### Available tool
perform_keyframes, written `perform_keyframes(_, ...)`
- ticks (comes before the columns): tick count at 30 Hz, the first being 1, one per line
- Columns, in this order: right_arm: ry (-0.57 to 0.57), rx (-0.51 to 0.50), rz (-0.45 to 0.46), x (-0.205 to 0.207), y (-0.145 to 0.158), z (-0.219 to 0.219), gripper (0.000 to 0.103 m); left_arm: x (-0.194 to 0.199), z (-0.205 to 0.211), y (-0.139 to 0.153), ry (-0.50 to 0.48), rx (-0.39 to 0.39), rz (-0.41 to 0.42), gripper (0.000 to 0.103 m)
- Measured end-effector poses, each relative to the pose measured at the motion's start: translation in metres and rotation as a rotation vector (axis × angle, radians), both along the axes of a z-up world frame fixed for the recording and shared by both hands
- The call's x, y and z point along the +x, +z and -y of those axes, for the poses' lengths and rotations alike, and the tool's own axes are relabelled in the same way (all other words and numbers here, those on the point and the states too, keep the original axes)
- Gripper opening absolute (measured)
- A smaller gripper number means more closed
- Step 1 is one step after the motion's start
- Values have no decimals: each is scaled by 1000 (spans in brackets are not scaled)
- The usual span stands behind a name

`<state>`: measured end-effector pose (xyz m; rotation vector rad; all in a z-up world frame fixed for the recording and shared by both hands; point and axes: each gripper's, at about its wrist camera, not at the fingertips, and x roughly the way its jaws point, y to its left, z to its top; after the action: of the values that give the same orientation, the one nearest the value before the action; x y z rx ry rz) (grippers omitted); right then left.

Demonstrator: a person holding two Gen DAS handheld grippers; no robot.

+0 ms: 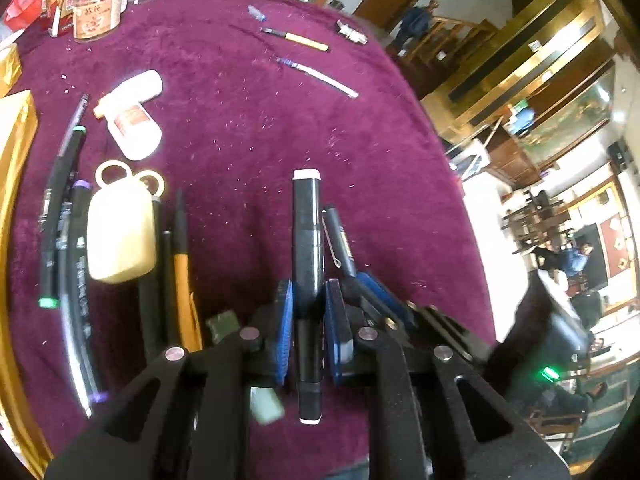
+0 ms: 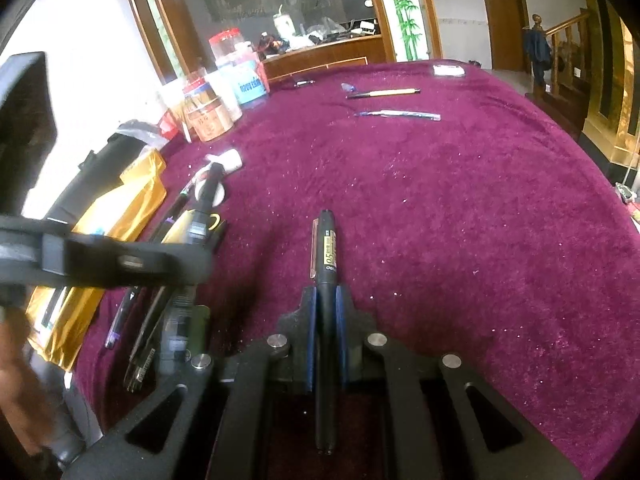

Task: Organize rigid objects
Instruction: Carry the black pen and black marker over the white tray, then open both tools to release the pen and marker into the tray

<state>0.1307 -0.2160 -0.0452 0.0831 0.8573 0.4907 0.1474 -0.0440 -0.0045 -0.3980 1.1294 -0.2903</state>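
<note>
Left wrist view, left to right: gold box (image 1: 16, 152) at the far left edge of the tabletop (image 1: 248, 128), covered in a maroon cloth. Next to it lay a row of dark pens and markers (image 1: 64, 216), roughly parallel, with a cream bottle (image 1: 120, 236) lying over them. Just beyond, two white bottles (image 1: 134, 118) on their sides, touching. Far back left stood jars and packets (image 1: 94, 12). Mid-frame: left gripper (image 1: 309, 308), jaws pinching a thick black marker (image 1: 307, 240) with a white cap, lifted clear of the cloth, pointing away from camera. No earlier frame for comparison. Just right of it, right gripper (image 1: 360, 280) tucked close beside, carrying a slim black pen (image 1: 340, 236) with a clip. Farther back: yellow pen (image 1: 296, 38) and clear pen (image 1: 320, 76) lying loose, well apart from the row.

Right wrist view: left gripper's body blurred across the left side. Centre: right gripper (image 2: 326, 308), jaws pressed onto the slim black pen (image 2: 326, 256), tip pointing away. Yellow pen (image 2: 384, 93) and clear pen (image 2: 400, 114) lay far back.
</note>
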Motion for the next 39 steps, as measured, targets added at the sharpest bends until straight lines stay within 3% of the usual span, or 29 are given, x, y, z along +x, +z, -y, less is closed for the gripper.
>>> perform_keyframes(5, 48, 42, 55, -8, 7, 0, 8, -36, -48, 39, 15, -107, 64, 12)
perform_keyframes(10, 132, 192, -37, -15, 10, -23, 8, -93, -116, 60, 125, -47, 157, 13)
perform_keyframes(16, 362, 244, 13, -52, 48, -117, 8, -146, -213, 52, 355, -38, 151, 13)
perform_keyframes(21, 489, 230, 17, -67, 60, -189, 9, -145, -269, 22, 508, -52, 109, 13)
perform_keyframes(29, 522, 121, -18, -55, 46, -260, 9, -134, -284, -20, 541, 70, -11, 14)
perform_keyframes(36, 487, 15, -60, -24, 20, -298, 9, -120, -290, -41, 492, 107, -75, 14)
perform_keyframes(39, 459, -29, -73, -14, 12, -311, 9, -121, -294, -43, 486, 94, -60, 14)
